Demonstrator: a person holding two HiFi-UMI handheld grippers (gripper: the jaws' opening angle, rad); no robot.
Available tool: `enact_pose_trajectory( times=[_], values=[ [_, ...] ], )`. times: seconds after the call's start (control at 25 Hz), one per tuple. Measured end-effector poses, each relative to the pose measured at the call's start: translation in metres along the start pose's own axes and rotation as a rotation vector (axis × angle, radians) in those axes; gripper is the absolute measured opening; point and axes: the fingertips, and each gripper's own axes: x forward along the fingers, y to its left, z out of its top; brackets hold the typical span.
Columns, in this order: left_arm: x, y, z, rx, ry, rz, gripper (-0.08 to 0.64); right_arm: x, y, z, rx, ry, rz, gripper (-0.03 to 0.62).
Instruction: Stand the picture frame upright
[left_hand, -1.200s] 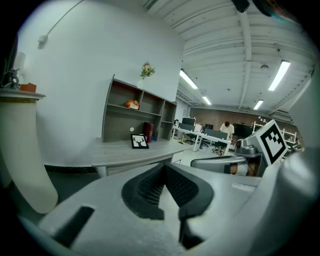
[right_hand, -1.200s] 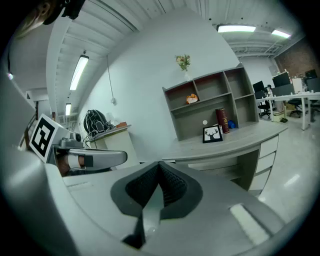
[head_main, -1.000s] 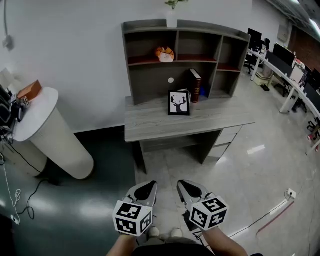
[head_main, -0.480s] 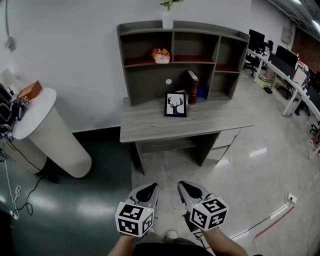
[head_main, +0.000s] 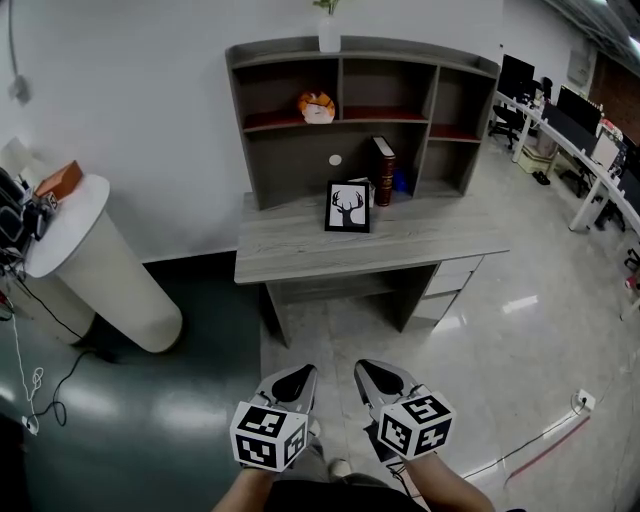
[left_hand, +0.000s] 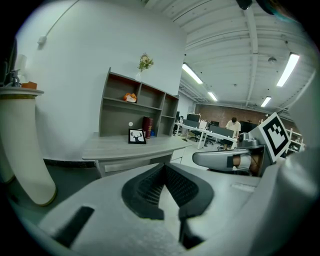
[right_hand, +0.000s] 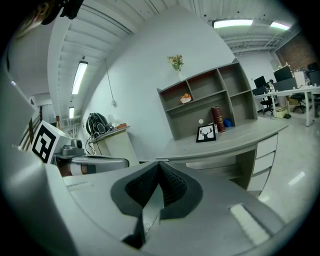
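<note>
I'm in an open office, with a pale wall (head_main: 130, 100) ahead and a glossy floor (head_main: 500, 300) below; rows of workstations (head_main: 590, 150) run off to my right. Against the wall stands a grey desk (head_main: 300, 255) with a shelf unit (head_main: 400, 75) along its back edge. Left of the desk, well apart from it, is a white column (head_main: 100, 270) with a cluttered top.

I hold both grippers low, side by side over the floor, well short of the desk. My left gripper (head_main: 296, 372) has its jaws pressed together with nothing between them. My right gripper (head_main: 376, 368) is the same: pads meeting, empty.

The frame (head_main: 347, 207), black with a deer's-head print, stands upright on the desk toward the back, in front of the shelf unit's lower bay. A dark book (head_main: 385, 170) stands just beside it on the right, with a small blue thing (right_hand: 227, 122) past that. An orange thing (head_main: 315, 105) sits on the upper left shelf, and a white vase (head_main: 328, 35) with a sprig stands on top of the unit
</note>
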Motion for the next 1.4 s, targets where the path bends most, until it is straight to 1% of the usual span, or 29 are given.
enact_pose_trajectory(
  times=[0.24,0.52,1.12,1.4],
  values=[
    [0.016,0.005,0.002,-0.001,0.010,-0.003,-0.005,0.008,-0.010,0.005,-0.006,0.002,-0.006,0.002],
    [0.046,0.023,0.016,0.013,0.008,-0.039,-0.005,0.035,-0.028,0.017,-0.015,0.000,-0.040,0.001],
    [0.113,0.101,0.061,0.021,0.037,-0.071,-0.005,0.129,-0.059,0.052,0.005,0.027,-0.076,0.000],
    [0.136,0.129,0.074,0.020,0.048,-0.087,-0.005,0.166,-0.068,0.066,0.003,0.037,-0.088,0.000]
  ],
)
